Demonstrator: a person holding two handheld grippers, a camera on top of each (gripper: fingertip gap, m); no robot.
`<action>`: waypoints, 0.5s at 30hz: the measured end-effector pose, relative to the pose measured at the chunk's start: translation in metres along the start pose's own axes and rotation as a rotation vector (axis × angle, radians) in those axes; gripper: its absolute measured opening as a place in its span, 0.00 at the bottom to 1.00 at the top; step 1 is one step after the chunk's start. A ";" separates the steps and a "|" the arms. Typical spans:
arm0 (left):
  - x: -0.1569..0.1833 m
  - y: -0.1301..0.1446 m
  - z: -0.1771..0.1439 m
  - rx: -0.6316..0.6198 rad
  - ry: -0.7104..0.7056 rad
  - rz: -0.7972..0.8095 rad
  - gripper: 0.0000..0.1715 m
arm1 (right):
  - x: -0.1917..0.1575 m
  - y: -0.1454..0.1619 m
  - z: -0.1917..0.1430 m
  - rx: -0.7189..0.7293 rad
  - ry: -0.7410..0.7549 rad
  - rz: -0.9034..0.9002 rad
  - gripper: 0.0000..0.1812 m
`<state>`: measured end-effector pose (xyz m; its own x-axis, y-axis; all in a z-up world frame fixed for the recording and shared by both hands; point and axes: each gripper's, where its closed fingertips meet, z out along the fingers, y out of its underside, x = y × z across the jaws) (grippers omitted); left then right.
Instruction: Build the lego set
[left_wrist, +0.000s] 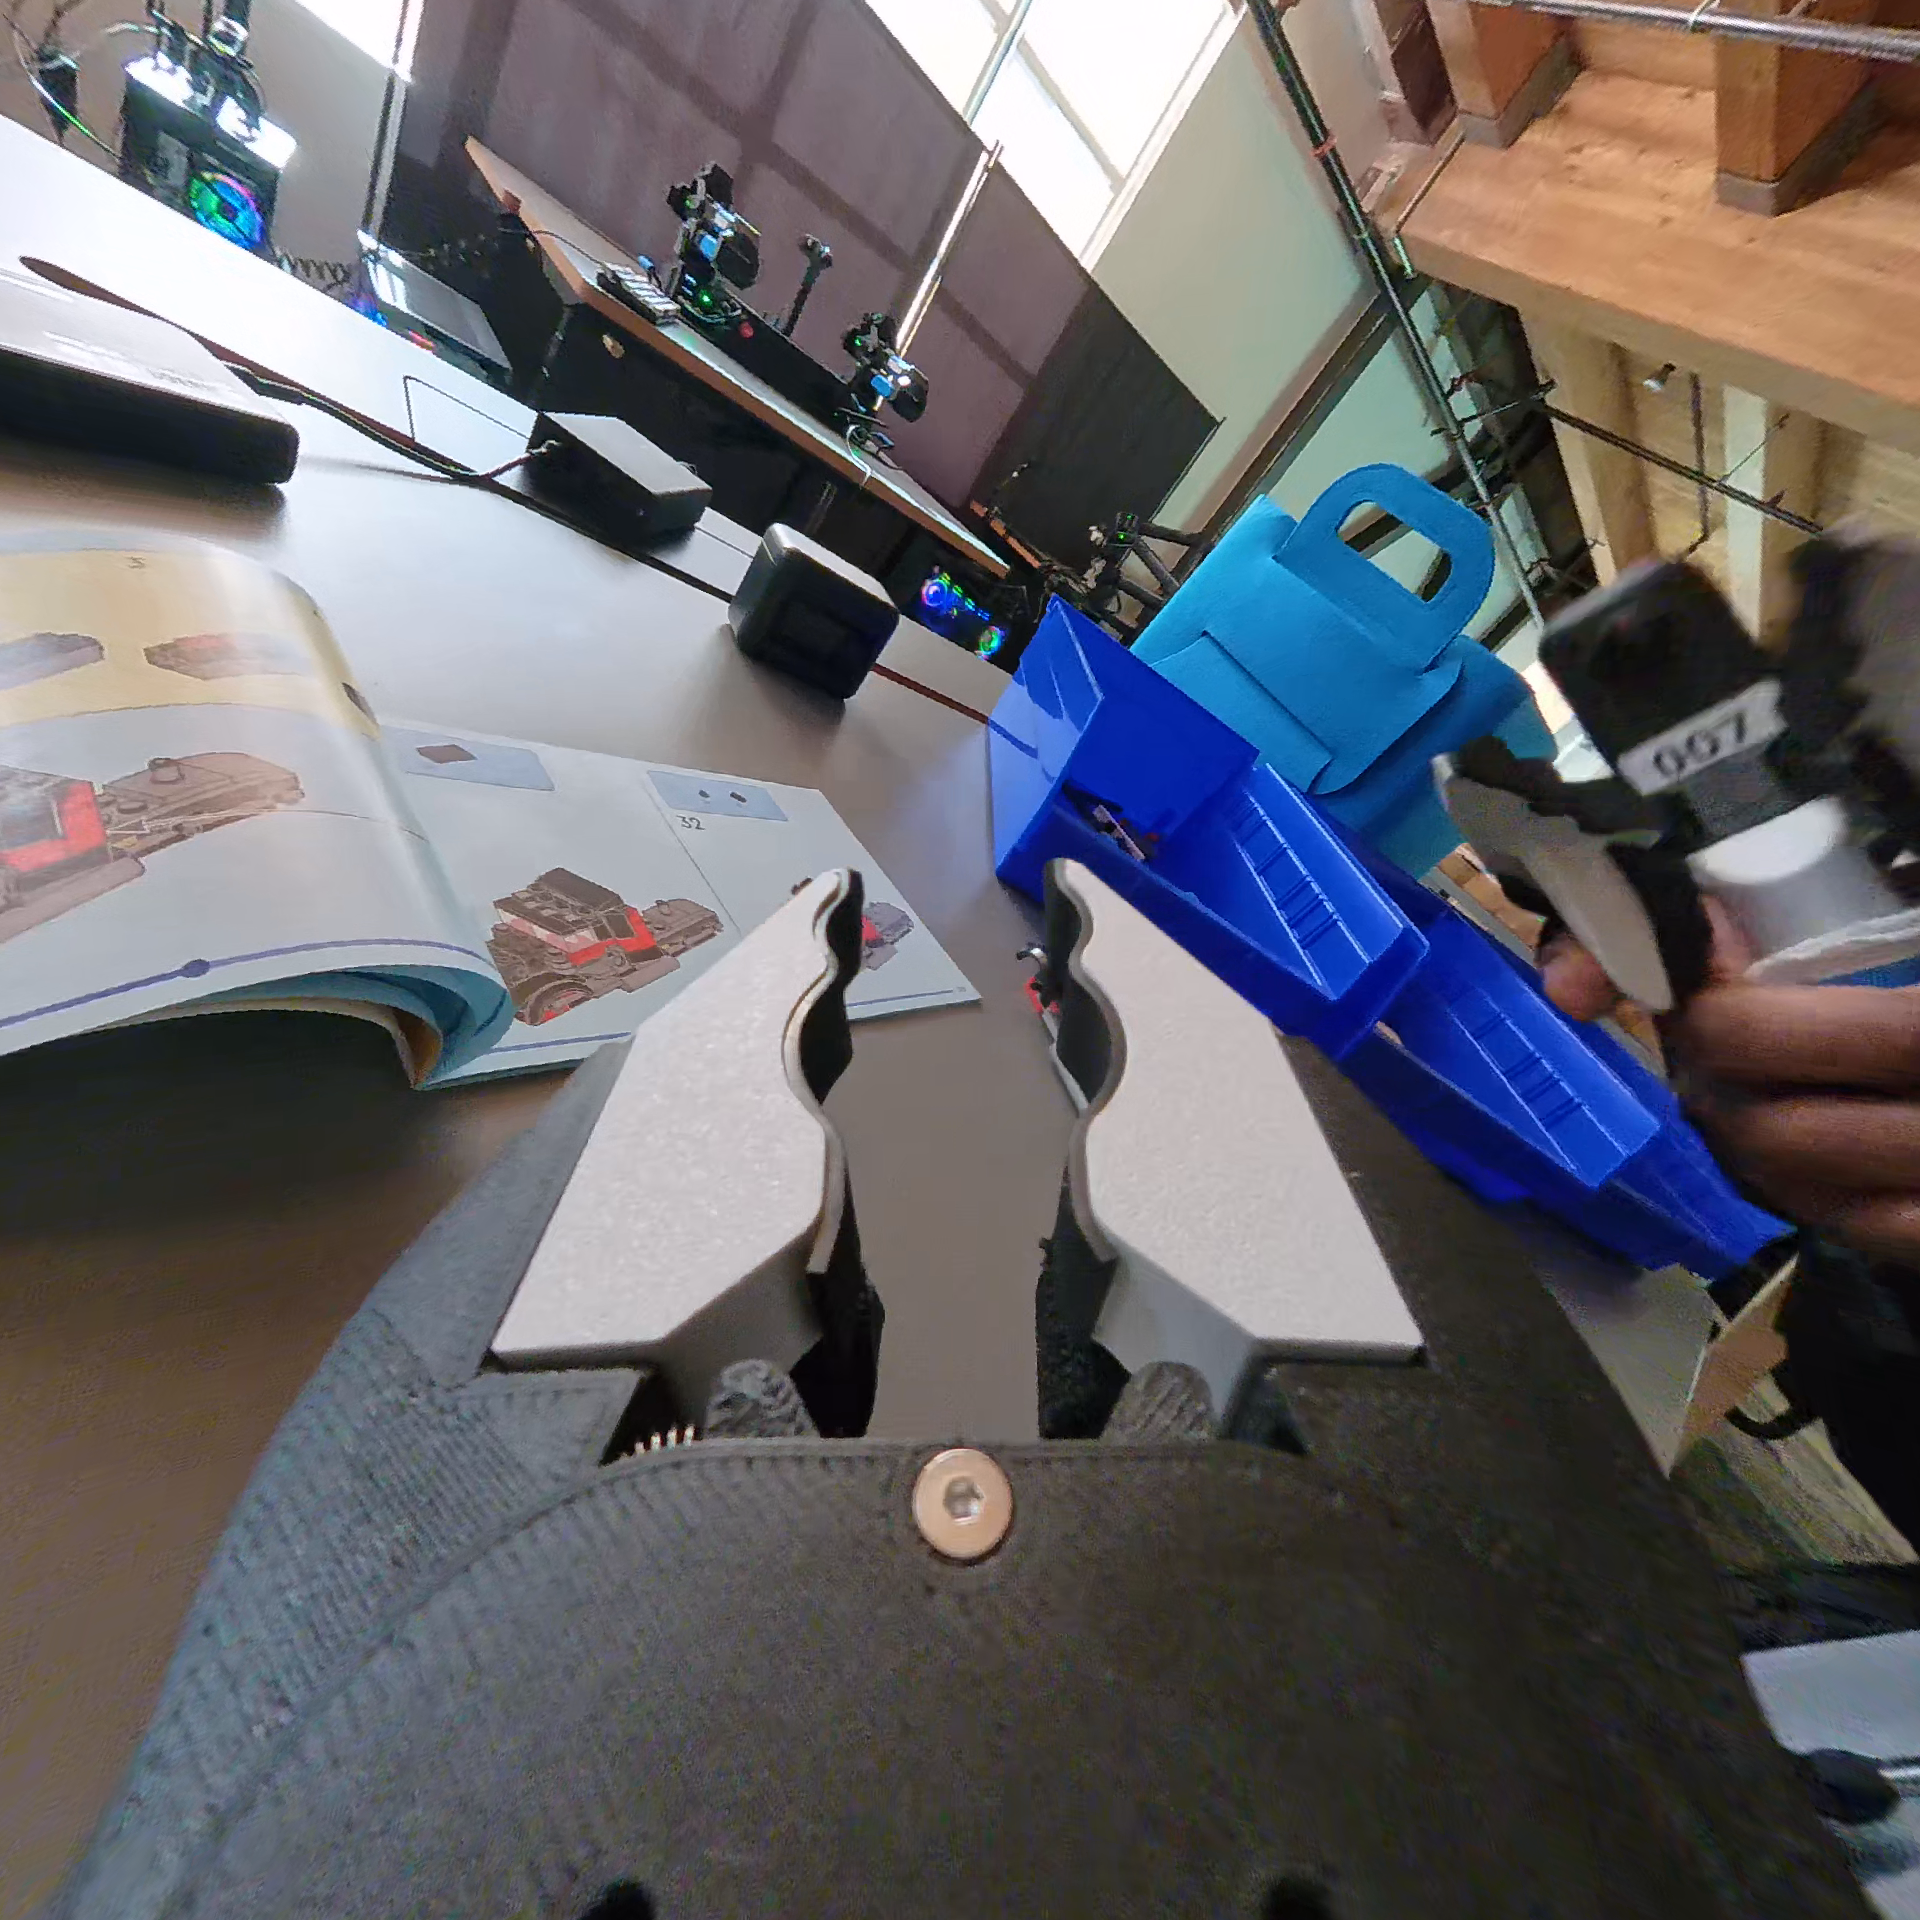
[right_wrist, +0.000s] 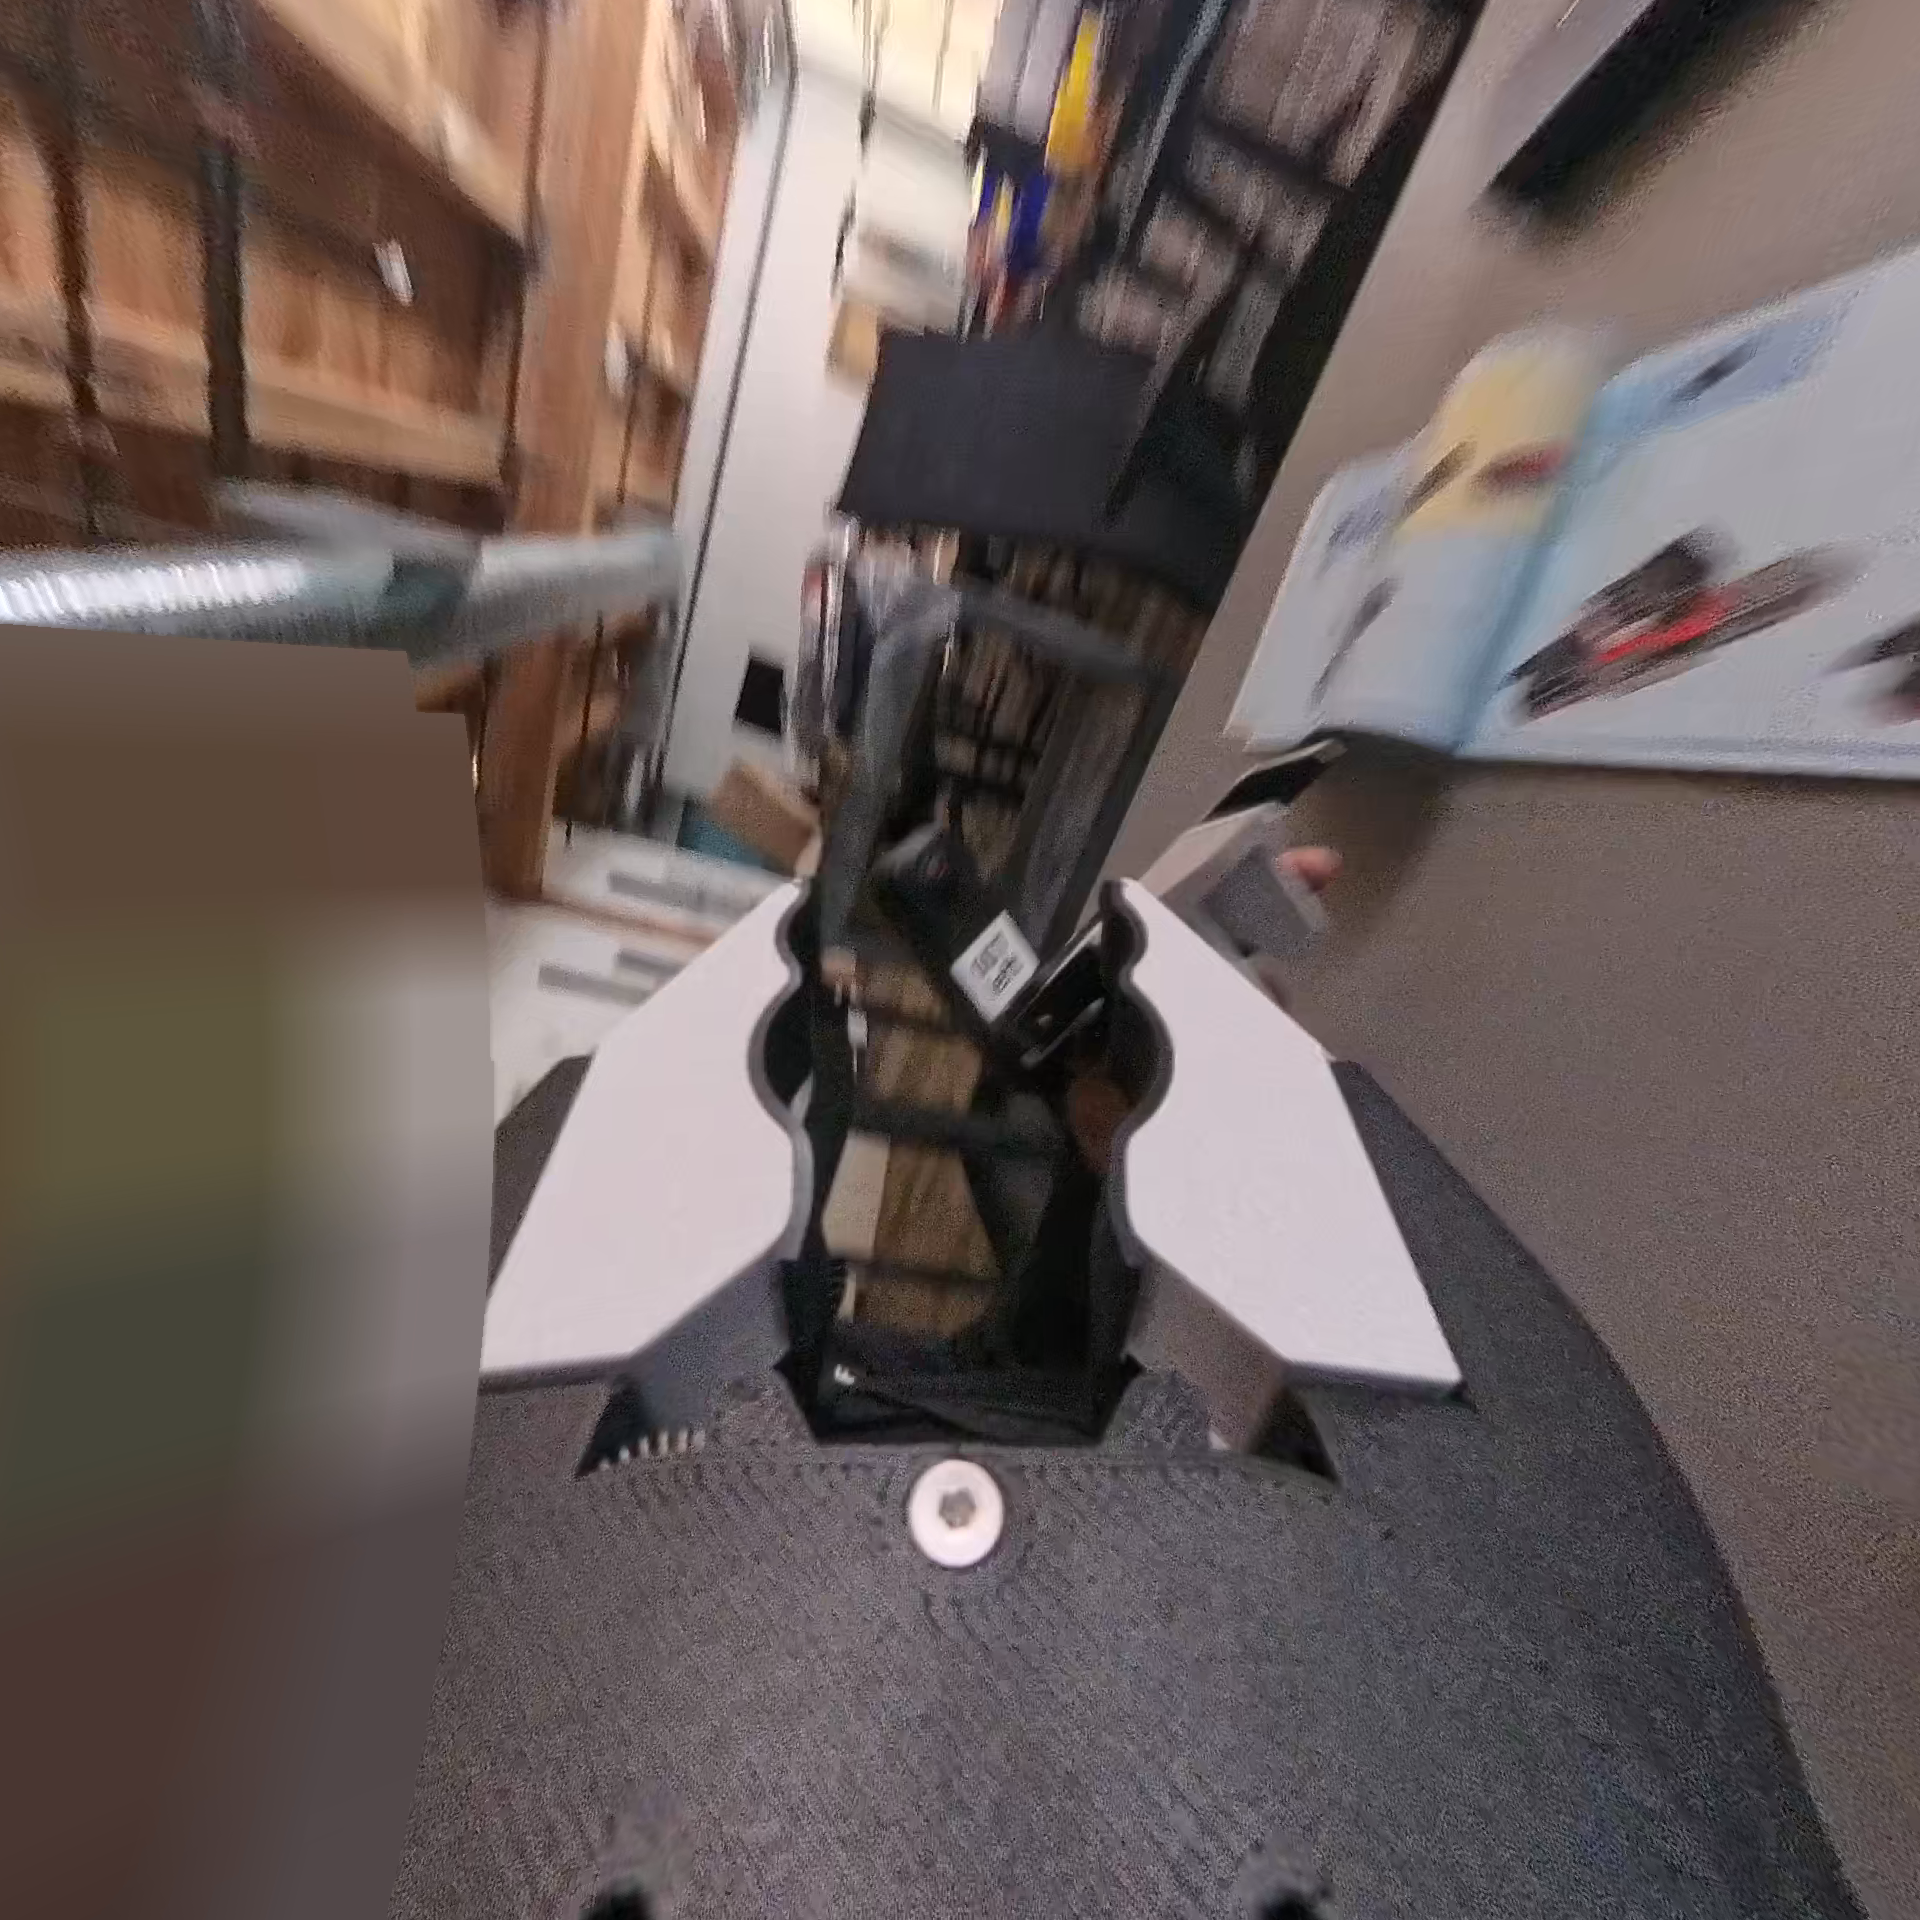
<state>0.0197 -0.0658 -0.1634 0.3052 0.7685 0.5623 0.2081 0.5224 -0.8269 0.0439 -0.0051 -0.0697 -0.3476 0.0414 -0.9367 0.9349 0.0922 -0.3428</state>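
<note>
My left gripper (left_wrist: 951, 914) hovers low over the dark table (left_wrist: 644, 582), its two grey fingers (left_wrist: 727, 1039) spread apart with nothing between them. Just past the tips lies a small red and black lego piece (left_wrist: 1039, 982), right beside the corner of the open instruction booklet (left_wrist: 436, 831), whose pages show the red and brown model. To the right of the tips sits the blue parts bin (left_wrist: 1247, 914), tilted in this view, with a few small pieces inside its near compartment; I cannot tell what they are. A lighter blue cardboard carrier (left_wrist: 1340, 644) stands behind the bin. Two black boxes (left_wrist: 810, 613) rest farther back on the table.

My right gripper (right_wrist: 961, 904) is lifted off the table, fingers (right_wrist: 665, 1143) released and wide apart, gripping nothing; its view is blurred and points past the table edge toward shelving. In the left view I see it off to the right, held in a hand (left_wrist: 1787, 1081) above the bin
</note>
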 end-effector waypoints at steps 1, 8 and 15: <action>0.000 -0.001 -0.001 0.009 -0.003 0.002 0.21 | -0.010 0.017 0.023 -0.098 -0.005 -0.015 0.32; 0.001 -0.009 -0.008 0.072 -0.017 0.027 0.21 | -0.074 0.098 0.071 -0.430 -0.031 -0.207 0.40; 0.000 -0.009 -0.008 0.073 -0.020 0.028 0.21 | -0.054 0.105 0.064 -0.435 0.057 -0.272 0.40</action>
<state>0.0250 -0.0729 -0.1559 0.2912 0.7900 0.5395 0.1310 0.5257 -0.8405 0.1656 -0.0614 -0.0593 -0.5884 0.0115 -0.8085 0.6981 0.5116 -0.5009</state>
